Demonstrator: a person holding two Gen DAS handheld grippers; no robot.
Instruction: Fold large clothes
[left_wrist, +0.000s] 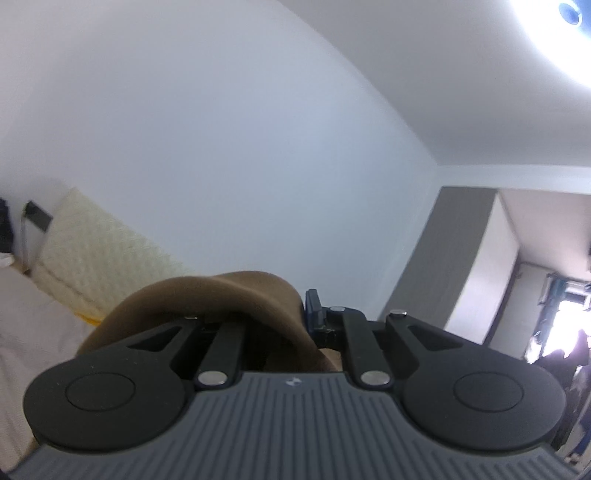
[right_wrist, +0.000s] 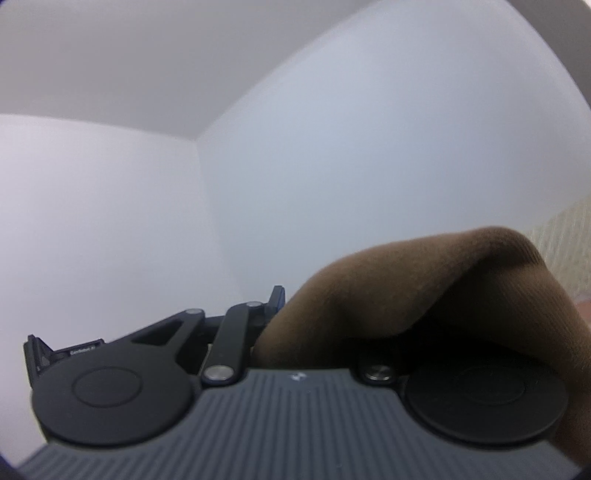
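brown garment (right_wrist: 424, 295) hiding right tongs' tips, cut off at frame's right edge

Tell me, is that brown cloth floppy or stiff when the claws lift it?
Probably floppy: the brown cloth droops in soft curves over the left claw. It looks like a thick knit, so likely not slippery. It drapes over the right claw too.

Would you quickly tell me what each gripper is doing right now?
Left gripper: shut on the brown garment.
Right gripper: shut on the brown garment.
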